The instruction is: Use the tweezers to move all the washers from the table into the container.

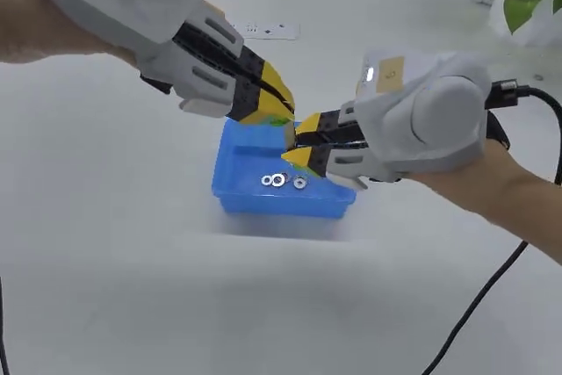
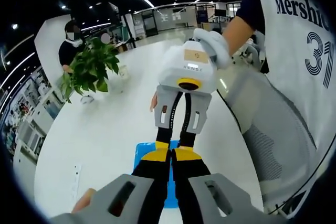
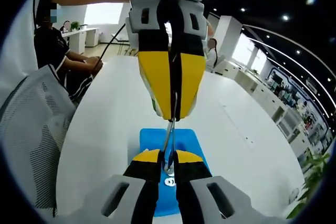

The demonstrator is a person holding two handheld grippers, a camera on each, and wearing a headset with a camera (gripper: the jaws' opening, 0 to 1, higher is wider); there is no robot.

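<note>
Looking down in the head view, you are holding the left gripper (image 1: pixel 274 104) and the right gripper (image 1: pixel 299 142) tip to tip at frame centre, just above the blue container (image 1: pixel 263 202), where three washers (image 1: pixel 279 181) are lying. In the left gripper view, your own jaws are pressing together at bottom centre. In the right gripper view, both grippers are pinching narrow on the tweezers (image 3: pixel 170 127) at frame centre, over the container.
</note>
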